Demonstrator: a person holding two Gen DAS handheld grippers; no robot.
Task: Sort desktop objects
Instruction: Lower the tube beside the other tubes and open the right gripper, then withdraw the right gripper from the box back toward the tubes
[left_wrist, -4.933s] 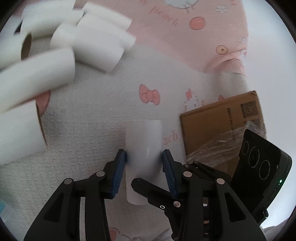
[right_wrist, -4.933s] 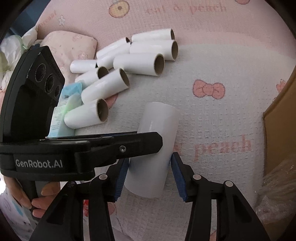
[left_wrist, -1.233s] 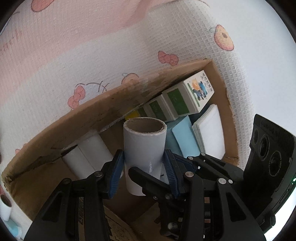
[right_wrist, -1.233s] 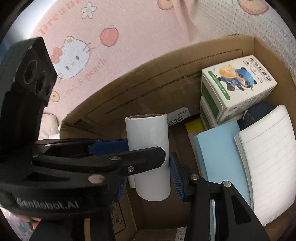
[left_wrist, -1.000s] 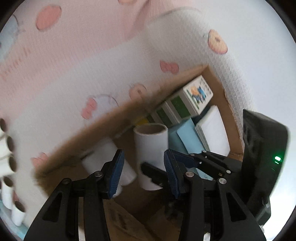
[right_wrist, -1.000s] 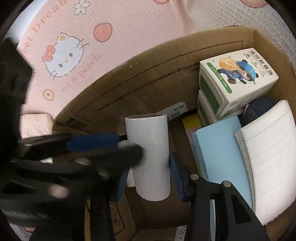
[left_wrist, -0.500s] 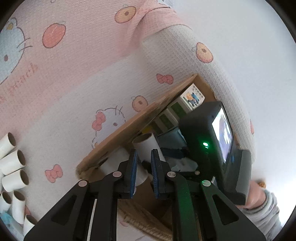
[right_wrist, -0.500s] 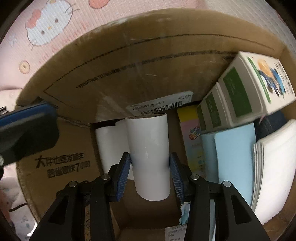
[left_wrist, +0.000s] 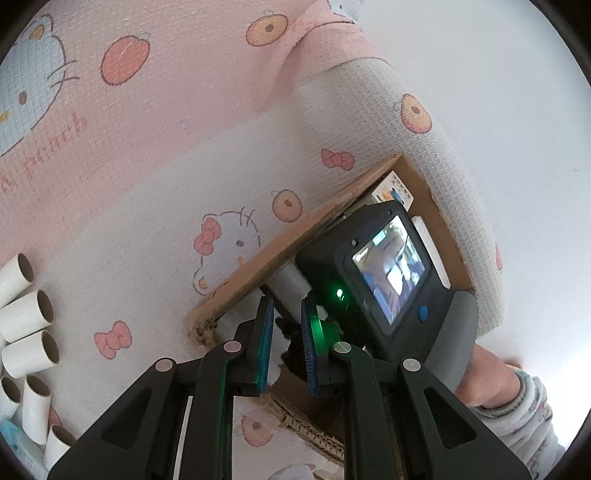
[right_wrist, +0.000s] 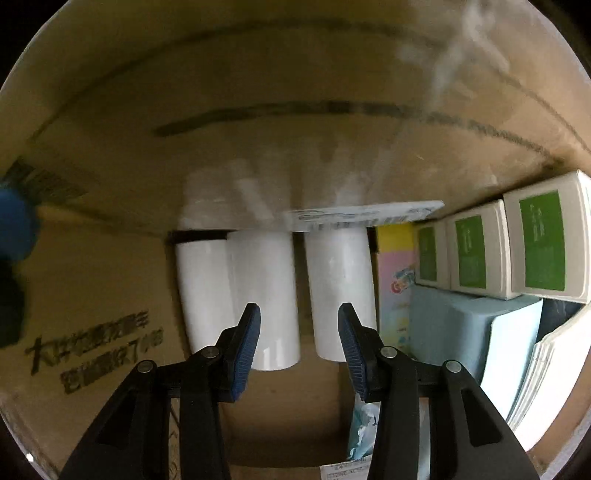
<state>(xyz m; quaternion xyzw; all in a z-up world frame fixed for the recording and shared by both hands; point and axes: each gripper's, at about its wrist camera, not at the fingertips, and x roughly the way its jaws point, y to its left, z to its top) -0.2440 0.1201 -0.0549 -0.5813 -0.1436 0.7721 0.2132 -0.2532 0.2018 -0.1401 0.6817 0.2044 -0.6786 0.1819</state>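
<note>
Right wrist view: three white rolls (right_wrist: 338, 291) lying parallel, lengthwise away from the unclenched, empty right gripper (right_wrist: 297, 332).

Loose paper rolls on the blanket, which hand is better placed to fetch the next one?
Left. The left gripper is outside the cardboard box, with the loose rolls in its view; the right gripper is down inside the box.
</note>
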